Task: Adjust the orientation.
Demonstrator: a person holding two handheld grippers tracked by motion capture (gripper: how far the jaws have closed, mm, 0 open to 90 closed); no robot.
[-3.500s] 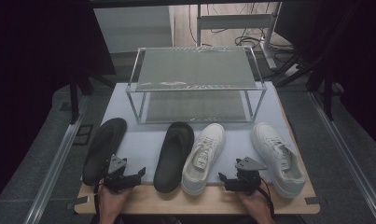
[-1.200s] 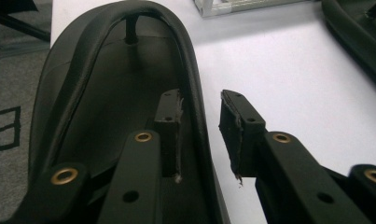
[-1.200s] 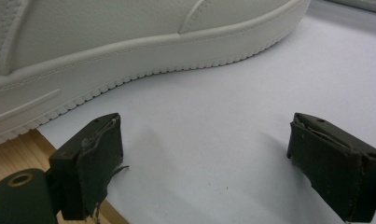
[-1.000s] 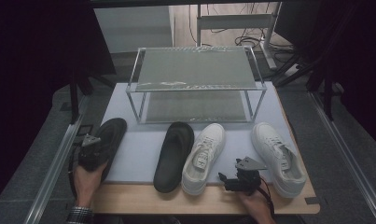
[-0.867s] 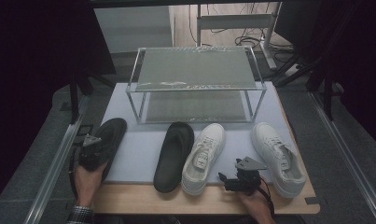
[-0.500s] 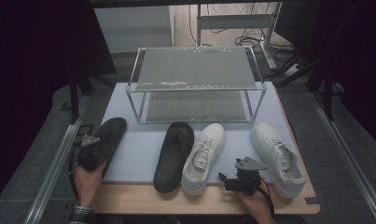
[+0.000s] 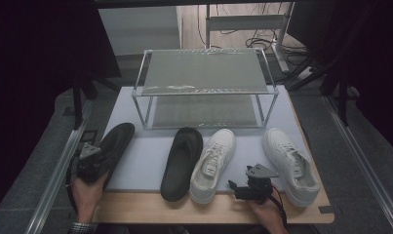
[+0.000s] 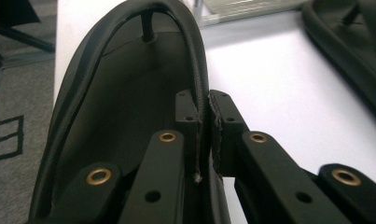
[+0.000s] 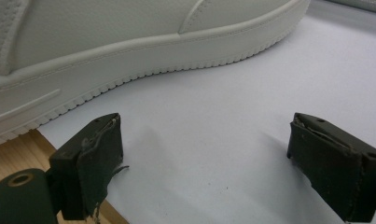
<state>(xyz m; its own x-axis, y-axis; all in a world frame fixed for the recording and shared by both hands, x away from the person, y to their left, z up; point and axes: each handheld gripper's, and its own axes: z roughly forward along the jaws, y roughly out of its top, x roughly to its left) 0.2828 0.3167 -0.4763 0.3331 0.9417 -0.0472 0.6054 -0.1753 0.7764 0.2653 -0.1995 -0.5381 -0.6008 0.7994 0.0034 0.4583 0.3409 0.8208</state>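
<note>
At the mat's left edge lies a black slipper [image 7: 113, 144], and my left gripper [image 7: 100, 161] has hold of it near the heel end. In the left gripper view, my left gripper [image 8: 205, 105] has just been closing, and its pads now pinch the side rim of the slipper [image 8: 125, 98]. A second black slipper [image 7: 182, 156] lies mid-mat beside a white sneaker [image 7: 213, 163]. Another white sneaker [image 7: 289, 163] sits to the right. My right gripper [image 7: 235, 187] rests open at the front between the sneakers. In the right gripper view, my right gripper [image 9: 205, 126] has bare mat between its jaws and a sneaker sole [image 9: 129, 51] just beyond.
A two-tier metal shoe rack [image 7: 204, 73] with mesh shelves stands at the back of the pale mat [image 7: 140, 161]. A wooden board edge [image 7: 208, 209] runs along the front. Metal rails flank the table on both sides, with dark floor beyond.
Since the oldest frame my left hand has left the front edge and taken hold of the left slipper, which has turned slightly. Over the last second it barely moves. The right gripper stays still.
</note>
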